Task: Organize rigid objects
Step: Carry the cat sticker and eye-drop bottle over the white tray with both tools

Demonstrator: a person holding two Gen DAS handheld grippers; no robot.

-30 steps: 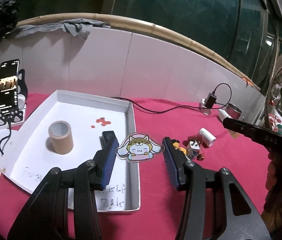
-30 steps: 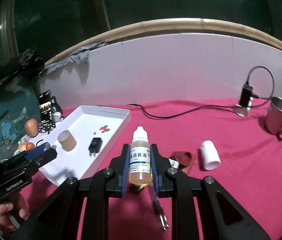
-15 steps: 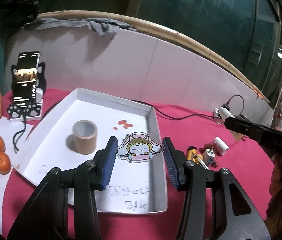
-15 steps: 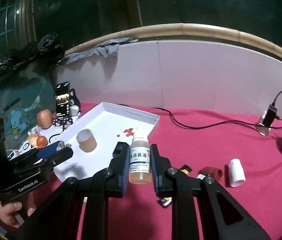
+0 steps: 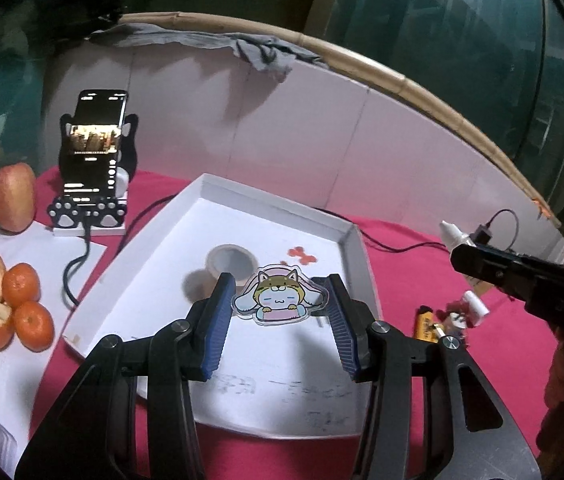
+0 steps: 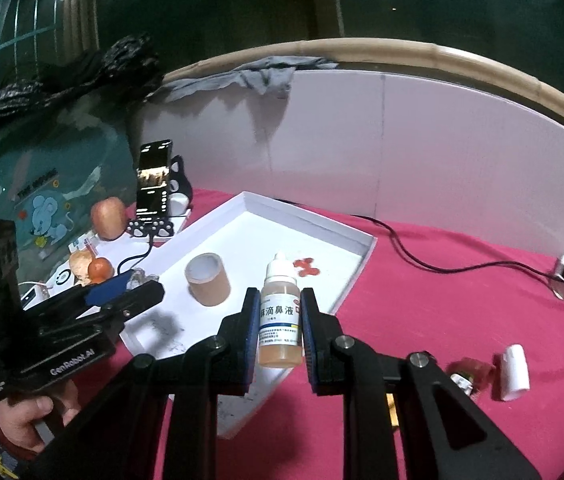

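My left gripper (image 5: 280, 312) is shut on a flat cartoon cat figure (image 5: 278, 301), held above the white tray (image 5: 266, 208). In the tray stand a brown tape roll (image 5: 229, 261) and a small red piece (image 5: 301, 254). My right gripper (image 6: 280, 330) is shut on a small nose-drop bottle (image 6: 280, 320) with amber liquid, upright over the tray's (image 6: 309, 216) right edge. The tape roll (image 6: 206, 279) and the red piece (image 6: 306, 266) show there too. The left gripper (image 6: 130, 288) appears at the left of the right wrist view, held by a hand (image 6: 22, 420).
On the red cloth right of the tray lie a white cap-like tube (image 6: 514, 372), a lighter (image 5: 423, 322) and small bits. A phone on a stand (image 5: 96, 152), an apple (image 5: 10, 196) and tangerines (image 5: 28, 308) sit left. A black cable (image 6: 441, 266) runs along the back.
Both grippers have swung left with their loads: the cat figure now hangs over the tray's middle, and the bottle has come from over the cloth to the tray's right edge.
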